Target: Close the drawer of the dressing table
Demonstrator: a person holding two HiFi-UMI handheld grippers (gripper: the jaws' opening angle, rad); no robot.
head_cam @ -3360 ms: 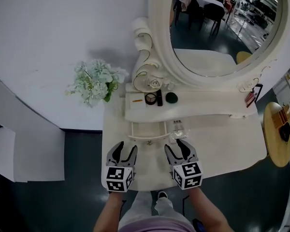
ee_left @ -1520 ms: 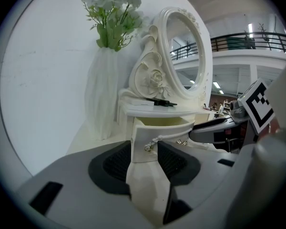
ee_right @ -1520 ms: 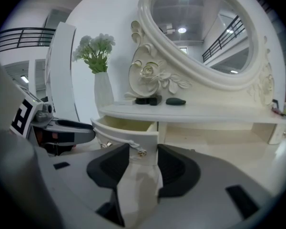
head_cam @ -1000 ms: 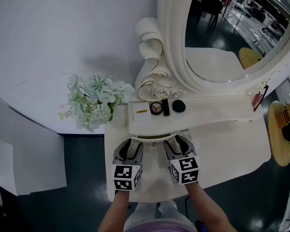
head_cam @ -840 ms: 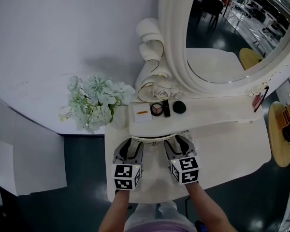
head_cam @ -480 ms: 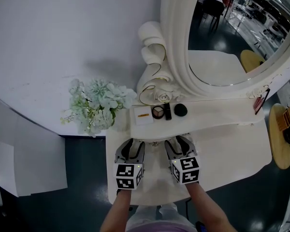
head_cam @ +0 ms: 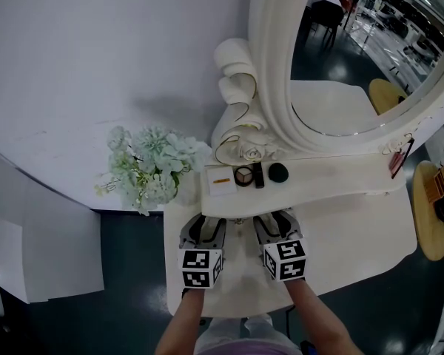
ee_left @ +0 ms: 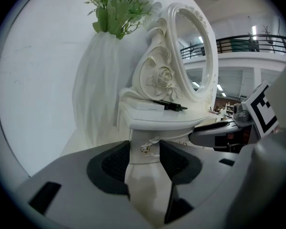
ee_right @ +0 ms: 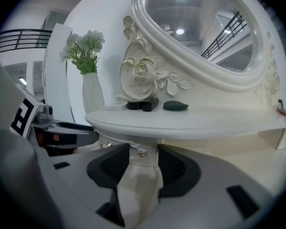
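I judge the drawer (ee_left: pixel 139 156) shut: my left gripper (head_cam: pixel 205 225) has just opened wider, knob (ee_left: pixel 144 148) between its jaws, my right gripper (head_cam: pixel 275 221) is open too, and only backing off remains.

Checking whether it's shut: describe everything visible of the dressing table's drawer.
The cream-white, painted-looking drawer sits pushed in under the curved upper shelf; only its front shows, carrying small silvery knobs. The left gripper, jaws just opened wider, and the right gripper, jaws open, point at the front, a knob seen between each pair. Whether they touch it cannot be told.
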